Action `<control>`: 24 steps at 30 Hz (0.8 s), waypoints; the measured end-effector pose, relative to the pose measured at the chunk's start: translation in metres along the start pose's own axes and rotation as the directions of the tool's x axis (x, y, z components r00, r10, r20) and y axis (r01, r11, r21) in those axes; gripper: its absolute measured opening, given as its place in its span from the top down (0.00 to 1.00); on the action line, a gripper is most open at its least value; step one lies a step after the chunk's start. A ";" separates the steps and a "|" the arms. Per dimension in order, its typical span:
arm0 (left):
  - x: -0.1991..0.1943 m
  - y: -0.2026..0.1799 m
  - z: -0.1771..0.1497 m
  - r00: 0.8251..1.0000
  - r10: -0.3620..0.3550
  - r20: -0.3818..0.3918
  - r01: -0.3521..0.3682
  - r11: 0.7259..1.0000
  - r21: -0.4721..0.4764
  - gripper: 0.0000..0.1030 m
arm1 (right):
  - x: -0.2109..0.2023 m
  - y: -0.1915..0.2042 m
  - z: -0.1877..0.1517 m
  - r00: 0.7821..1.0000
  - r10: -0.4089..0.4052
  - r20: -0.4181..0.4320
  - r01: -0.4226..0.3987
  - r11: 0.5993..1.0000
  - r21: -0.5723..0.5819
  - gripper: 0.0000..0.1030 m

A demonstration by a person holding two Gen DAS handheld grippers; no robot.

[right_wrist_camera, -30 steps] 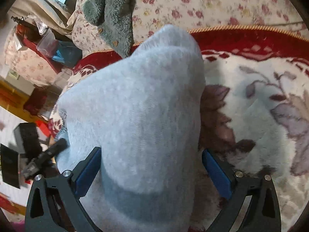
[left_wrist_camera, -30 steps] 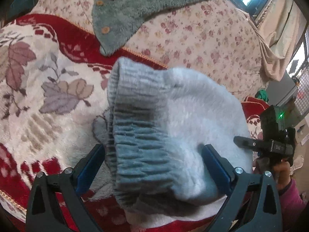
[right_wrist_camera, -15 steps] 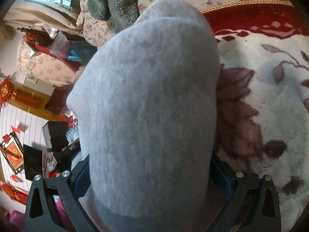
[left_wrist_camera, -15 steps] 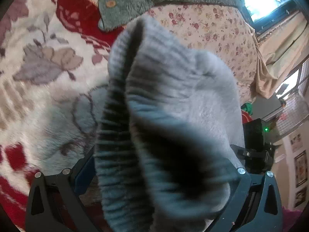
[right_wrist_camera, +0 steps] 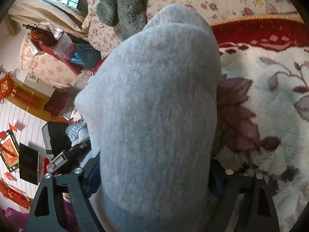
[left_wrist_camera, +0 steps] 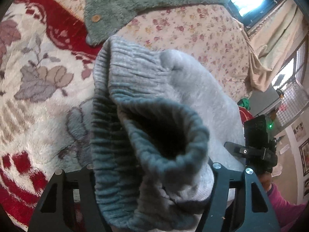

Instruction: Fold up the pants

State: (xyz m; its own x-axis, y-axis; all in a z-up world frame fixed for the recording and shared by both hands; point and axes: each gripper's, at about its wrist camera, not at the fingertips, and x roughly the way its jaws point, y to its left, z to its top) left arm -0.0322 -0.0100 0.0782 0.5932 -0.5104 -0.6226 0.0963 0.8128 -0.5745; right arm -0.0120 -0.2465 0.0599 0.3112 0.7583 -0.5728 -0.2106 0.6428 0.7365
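While both tongs are closing: we are taking the grey pants (left_wrist_camera: 173,89) at their near edge, one hand on each side of the bundle.
Left gripper (left_wrist_camera: 152,174): its jaws have just been closing, and we are pinching the ribbed waistband (left_wrist_camera: 135,73), which is bulging up between the fingers and hiding the pads.
Right gripper (right_wrist_camera: 154,174): its jaws have just been closing too, though less far; we are seeing the blue pads meeting the smooth grey cloth on both sides, so we are reading this as a wide grip on the pants.
Where the pants are lying: bunched on the flowered plush blanket (left_wrist_camera: 38,96), rising out of both sets of jaws and running forward toward the green cardigan (left_wrist_camera: 119,5).
Relation that matters: the bundle is stretching straight ahead of each gripper, so its free length is lying forward of us, not to either side.
Hands side by side: in the left view the right gripper is sitting just beside the bundle's right flank, near our own fingers.
Nearer hand: neither; both are sitting at the same near edge.
Our judgement of the next move: carrying that near edge forward over the far part is looking like the fold; uneven lifting could be skewing it.
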 end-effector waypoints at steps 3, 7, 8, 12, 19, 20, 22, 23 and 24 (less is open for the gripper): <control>-0.001 -0.016 0.005 1.000 -0.010 0.005 0.010 1.000 0.014 0.34 | -0.015 0.000 -0.001 1.000 0.011 0.015 -0.012 1.000 0.009 0.13; 0.009 -0.047 0.011 0.999 -0.034 0.006 0.034 0.998 0.045 0.34 | -0.045 -0.005 0.000 0.998 -0.006 0.054 0.005 1.000 0.020 0.13; 0.011 -0.053 0.012 0.999 -0.040 0.006 0.040 0.998 0.051 0.34 | -0.051 -0.007 0.000 0.998 -0.011 0.063 0.009 1.000 0.022 0.13; 0.031 -0.092 0.019 0.997 -0.075 -0.006 0.075 0.994 0.085 0.34 | -0.091 -0.020 -0.003 0.993 -0.038 0.109 0.035 0.999 0.031 0.13; 0.082 -0.152 -0.010 0.992 -0.117 -0.052 0.123 0.985 0.120 0.34 | -0.154 -0.059 -0.014 0.981 -0.098 0.166 0.087 0.994 0.072 0.13; 0.090 -0.158 -0.015 0.991 -0.118 -0.060 0.125 0.985 0.122 0.34 | -0.161 -0.066 -0.016 0.980 -0.106 0.171 0.094 0.993 0.079 0.13; 0.107 -0.171 -0.025 0.991 -0.113 -0.077 0.122 0.984 0.132 0.34 | -0.173 -0.084 -0.021 0.978 -0.121 0.169 0.105 0.989 0.100 0.13; 0.114 -0.175 -0.027 0.991 -0.108 -0.085 0.119 0.984 0.134 0.34 | -0.178 -0.092 -0.023 0.978 -0.125 0.164 0.108 0.988 0.109 0.13; 0.121 -0.178 -0.030 0.990 -0.103 -0.094 0.115 0.984 0.133 0.34 | -0.181 -0.100 -0.025 0.979 -0.128 0.160 0.110 0.987 0.116 0.13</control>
State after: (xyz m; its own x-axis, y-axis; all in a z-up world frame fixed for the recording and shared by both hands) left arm -0.0011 -0.2251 0.0891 0.5020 -0.6158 -0.6073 0.2699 0.7786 -0.5665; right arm -0.0703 -0.4451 0.0813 0.4800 0.6426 -0.5972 -0.0659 0.7053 0.7058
